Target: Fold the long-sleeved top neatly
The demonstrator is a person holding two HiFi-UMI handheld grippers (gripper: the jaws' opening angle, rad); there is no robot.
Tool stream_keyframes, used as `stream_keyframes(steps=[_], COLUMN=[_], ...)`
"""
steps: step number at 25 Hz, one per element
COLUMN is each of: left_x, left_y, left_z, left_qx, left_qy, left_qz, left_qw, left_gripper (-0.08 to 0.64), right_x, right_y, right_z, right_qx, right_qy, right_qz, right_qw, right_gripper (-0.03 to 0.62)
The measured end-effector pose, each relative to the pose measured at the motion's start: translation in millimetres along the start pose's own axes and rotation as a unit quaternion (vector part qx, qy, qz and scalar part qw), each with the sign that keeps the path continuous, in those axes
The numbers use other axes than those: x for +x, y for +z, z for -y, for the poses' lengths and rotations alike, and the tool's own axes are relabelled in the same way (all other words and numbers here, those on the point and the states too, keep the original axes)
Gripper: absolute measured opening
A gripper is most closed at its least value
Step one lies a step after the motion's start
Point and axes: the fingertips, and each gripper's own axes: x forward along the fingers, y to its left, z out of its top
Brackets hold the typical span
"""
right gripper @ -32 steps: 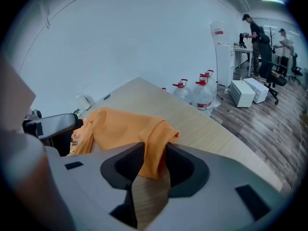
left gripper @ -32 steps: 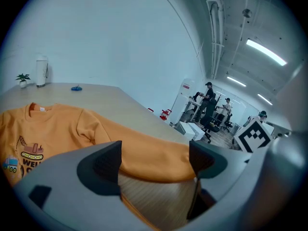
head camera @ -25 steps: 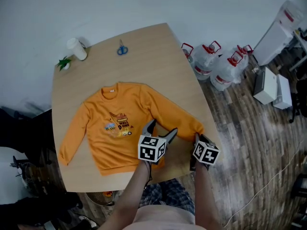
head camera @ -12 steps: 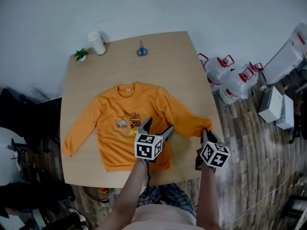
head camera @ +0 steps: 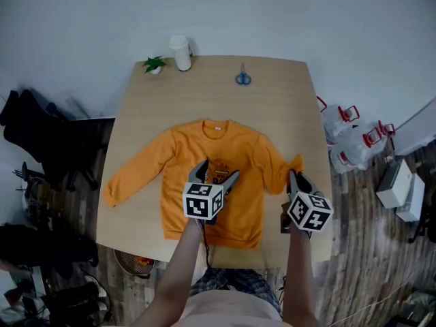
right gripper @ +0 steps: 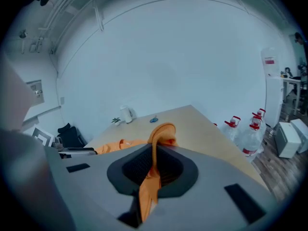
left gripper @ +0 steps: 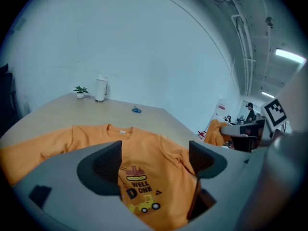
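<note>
newly raised, soft orange sleeve (head camera: pixel 281 170) bunches in clamped right claw (right gripper: pixel 153 161).

Observed: left gripper (left gripper: pixel 156 160) with jaws wide apart and nothing between the pads; the top (left gripper: pixel 144 153) shows through the gap below them. The top is orange and lies front up on a wooden table (left gripper: pixel 57 107), collar (left gripper: pixel 113 129) pointing away. The chest print reads WELL DONE above a small yellow vehicle. One sleeve (left gripper: pixel 33 150) runs out flat to the left. The other sleeve's end (left gripper: pixel 215 131) stands raised and bunched at the right. At the table's far edge: small plant (left gripper: pixel 80 90), white cup (left gripper: pixel 100 88) just beside it, blue scissors (left gripper: pixel 136 110) well apart to the right. Pale wall (left gripper: pixel 144 47) behind; a person (left gripper: pixel 250 112) at far right.
</note>
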Motion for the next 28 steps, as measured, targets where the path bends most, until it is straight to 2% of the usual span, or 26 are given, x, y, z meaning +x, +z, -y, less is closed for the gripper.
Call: stream_keyframes(steps=[8, 16, 22, 28], left_x=[-23.5, -42.4, -46.7, -55.4], left_y=[10.0, 6.9, 5.0, -6.3], left_z=[-63.4, -118.7, -157.6, -185.6], left_qx=[-0.025, -0.052, -0.070, -0.089], left_qy=[0.046, 0.082, 0.103, 0.120], left_qz=[0.016, 0.024, 0.025, 0.022], left_qw=[0.9985, 0.9950, 0.9920, 0.9886], left_gripper=[0.439, 0.440, 0.439, 0.439], right_x=[62.9, 123.9, 165.2, 191.5], right_y=[25.0, 24.7, 8.4, -23.8], right_z=[-89.4, -181.8, -240.6, -293.2], right_qx=[-0.068, -0.125, -0.163, -0.218], right_qy=[0.091, 0.173, 0.230, 0.286], right_qz=[-0.013, -0.033, -0.056, -0.094], right_qw=[0.994, 0.976, 0.958, 0.929], right_gripper=[0.029, 0.029, 0.029, 0.029])
